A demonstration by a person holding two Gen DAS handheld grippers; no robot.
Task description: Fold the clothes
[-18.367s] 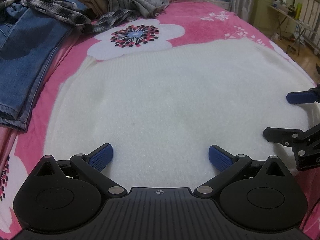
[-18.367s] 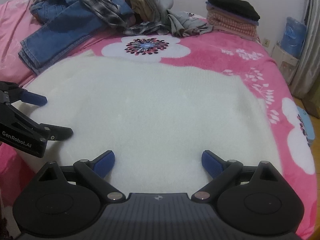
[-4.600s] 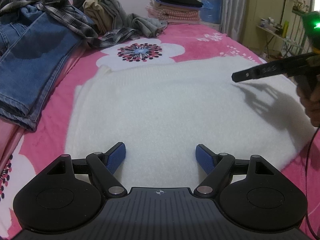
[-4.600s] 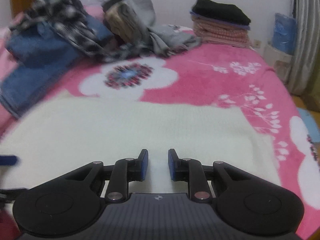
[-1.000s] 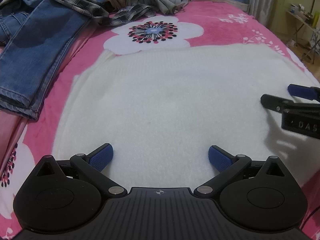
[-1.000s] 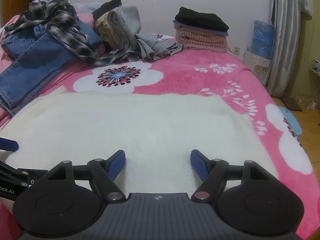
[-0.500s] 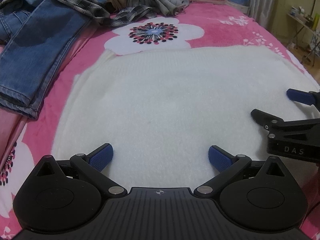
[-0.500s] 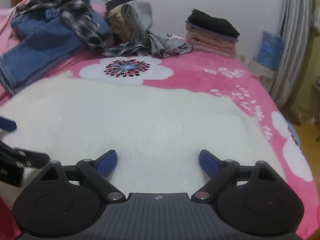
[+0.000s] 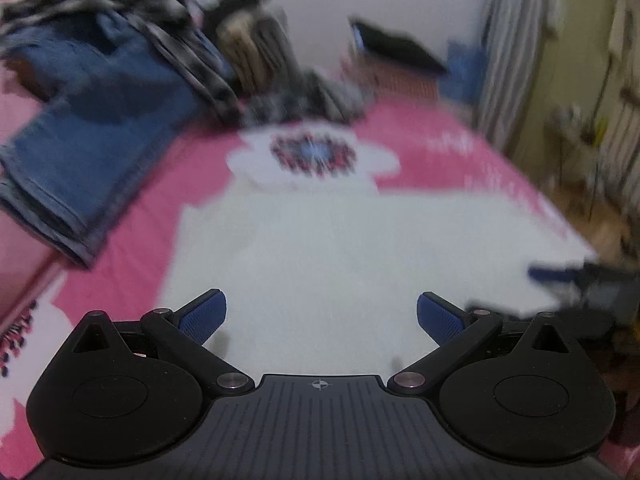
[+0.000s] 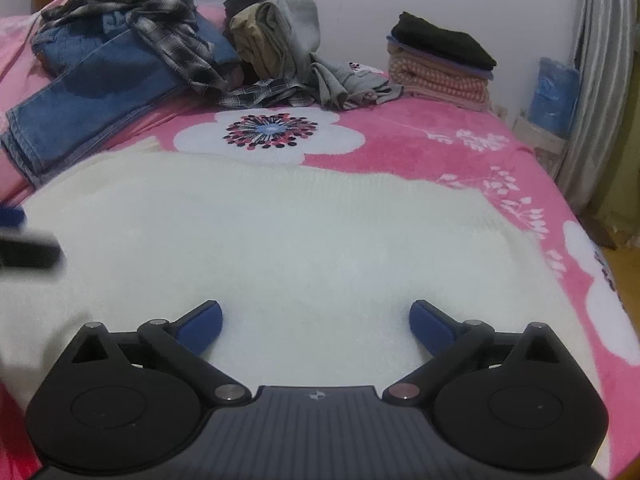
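A white knitted garment lies spread flat on the pink flowered bedspread; it also fills the middle of the blurred left wrist view. My right gripper hovers over its near edge, its jaws opening wide with nothing between them. My left gripper is open over the garment's near left part, holding nothing. Each gripper shows in the other's view as a dark blur, the left one at the left edge, the right one at the right edge.
Blue jeans and a plaid shirt lie at the back left, beside a heap of grey and tan clothes. A folded stack stands at the back right. The bed's right edge drops to a wooden floor.
The left wrist view has swung upward and gone blurred, showing more wall and room. The right gripper's jaws have spread wider. The garment lies as before.
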